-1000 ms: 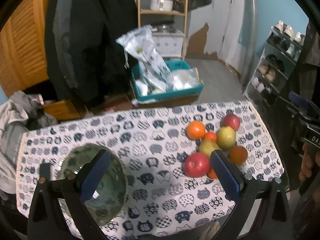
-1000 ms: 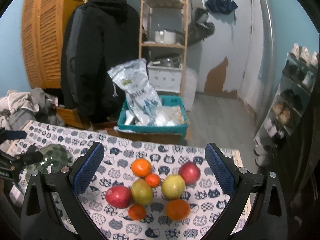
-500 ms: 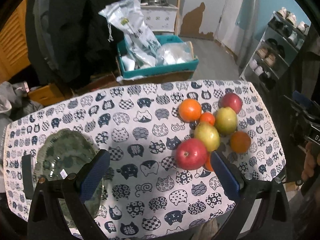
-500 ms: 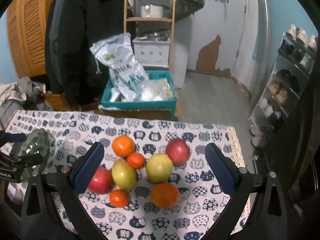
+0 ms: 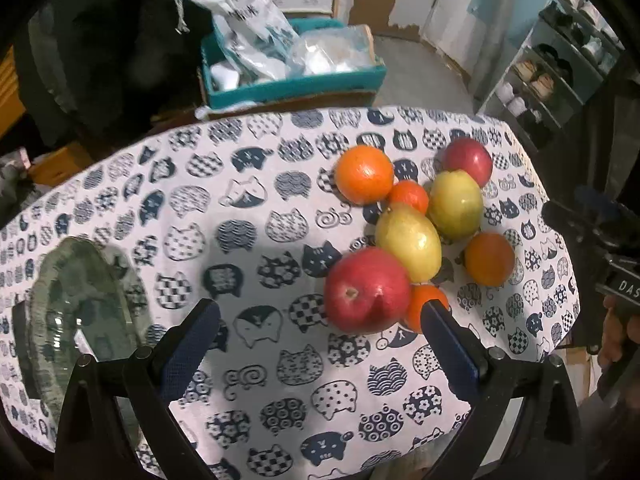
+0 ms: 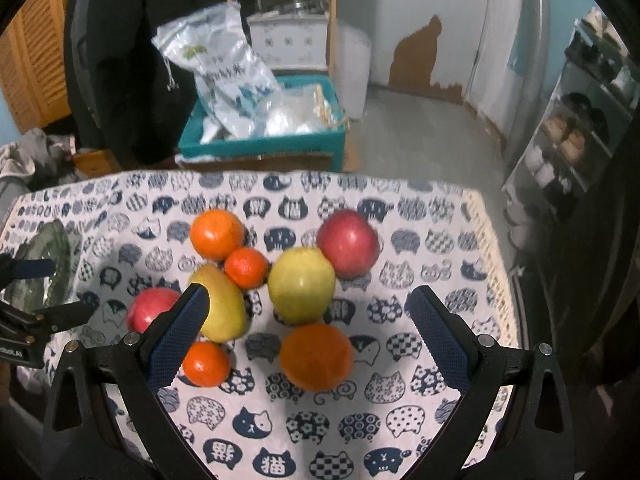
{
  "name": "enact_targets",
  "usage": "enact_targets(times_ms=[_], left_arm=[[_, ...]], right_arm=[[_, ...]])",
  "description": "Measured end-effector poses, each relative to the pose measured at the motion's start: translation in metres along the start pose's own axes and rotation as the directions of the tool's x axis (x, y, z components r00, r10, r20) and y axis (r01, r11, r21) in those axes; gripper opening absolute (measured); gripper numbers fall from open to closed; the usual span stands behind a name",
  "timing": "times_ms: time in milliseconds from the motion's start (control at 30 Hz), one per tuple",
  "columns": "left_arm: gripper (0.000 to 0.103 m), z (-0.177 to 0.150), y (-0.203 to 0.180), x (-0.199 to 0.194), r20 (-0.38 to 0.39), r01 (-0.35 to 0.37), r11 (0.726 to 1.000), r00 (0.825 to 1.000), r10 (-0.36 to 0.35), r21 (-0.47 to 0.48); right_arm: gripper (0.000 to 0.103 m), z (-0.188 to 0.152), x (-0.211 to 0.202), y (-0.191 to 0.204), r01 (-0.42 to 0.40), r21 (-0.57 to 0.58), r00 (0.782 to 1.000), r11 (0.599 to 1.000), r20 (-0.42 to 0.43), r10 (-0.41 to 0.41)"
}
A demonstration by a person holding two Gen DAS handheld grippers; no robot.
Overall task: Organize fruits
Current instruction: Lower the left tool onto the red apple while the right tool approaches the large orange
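A cluster of fruit lies on the cat-print tablecloth [image 5: 256, 208]: two red apples, two yellow-green fruits and several oranges. In the left wrist view my left gripper [image 5: 320, 340] is open and empty, with the near red apple [image 5: 366, 290] just ahead between its fingers. A green glass bowl [image 5: 68, 320] sits at the left. In the right wrist view my right gripper [image 6: 306, 328] is open and empty above the near orange [image 6: 316, 356] and a yellow-green fruit [image 6: 301, 289]. The far red apple [image 6: 347, 243] lies behind.
The table's right edge [image 6: 496, 280] and far edge drop to the floor. A teal crate [image 6: 264, 136] with plastic bags stands behind the table. A shoe rack [image 6: 580, 120] is at the right. A dark coat hangs at the back left.
Both grippers have moved forward and down toward the fruit, which now looks larger. The left gripper has shifted right from the bowl toward the near red apple. Both stay open.
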State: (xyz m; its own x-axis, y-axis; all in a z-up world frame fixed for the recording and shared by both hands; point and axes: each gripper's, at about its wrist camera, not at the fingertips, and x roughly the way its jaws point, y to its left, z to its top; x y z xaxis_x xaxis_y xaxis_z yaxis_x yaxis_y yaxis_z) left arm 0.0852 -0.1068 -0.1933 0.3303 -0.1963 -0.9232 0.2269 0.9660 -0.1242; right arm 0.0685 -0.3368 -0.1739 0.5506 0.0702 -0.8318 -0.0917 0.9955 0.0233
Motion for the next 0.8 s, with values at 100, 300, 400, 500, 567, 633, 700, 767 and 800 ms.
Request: enact_targets(times_ms=[100,300,400,500,567,633,700,767,800], left_arm=[[0.102,0.001,-0.004,0.012,-0.027,0.014,1.000,1.000,-0.014,-0.004],[0.102,0.004,-0.008,0.035,-0.065,0.014,1.000,0.998,-0.014,-0.003],[0.102,0.005,-0.009,0.046,-0.088,0.018,1.000,0.996,-0.020,-0.013],[0.102,0.005,-0.012,0.056,-0.108,0.019,1.000,0.994,-0.020,-0.009],[0.102,0.004,-0.014,0.064,-0.126,0.019,1.000,0.992,-0.019,-0.001],[0.102,0.004,-0.016,0.071,-0.142,0.020,1.000,0.990,-0.019,0.007],[0.102,0.003,-0.017,0.076,-0.149,0.026,1.000,0.989,-0.024,0.013],[0.102,0.004,-0.017,0.082,-0.160,0.044,0.999,0.986,-0.042,0.009],[0.102,0.004,-0.017,0.085,-0.166,0.051,0.999,0.985,-0.049,0.005]], right_arm=[[0.099,-0.006,0.014,-0.003,-0.001,0.004,0.999,1.000,-0.040,0.001],[0.099,-0.019,0.038,-0.008,0.007,0.000,0.994,1.000,-0.105,-0.007],[0.099,-0.023,0.046,-0.011,0.012,0.004,0.992,1.000,-0.129,-0.011],[0.099,-0.026,0.053,-0.014,0.009,0.011,0.989,1.000,-0.149,-0.007],[0.099,-0.028,0.057,-0.016,0.004,0.016,0.987,1.000,-0.163,-0.002],[0.099,-0.030,0.060,-0.017,0.001,0.017,0.985,1.000,-0.172,0.002],[0.099,-0.032,0.064,-0.018,-0.004,0.018,0.983,1.000,-0.185,0.008],[0.099,-0.033,0.068,-0.017,-0.008,0.015,0.981,1.000,-0.195,0.011],[0.099,-0.033,0.070,-0.017,-0.009,0.012,0.980,1.000,-0.199,0.011]])
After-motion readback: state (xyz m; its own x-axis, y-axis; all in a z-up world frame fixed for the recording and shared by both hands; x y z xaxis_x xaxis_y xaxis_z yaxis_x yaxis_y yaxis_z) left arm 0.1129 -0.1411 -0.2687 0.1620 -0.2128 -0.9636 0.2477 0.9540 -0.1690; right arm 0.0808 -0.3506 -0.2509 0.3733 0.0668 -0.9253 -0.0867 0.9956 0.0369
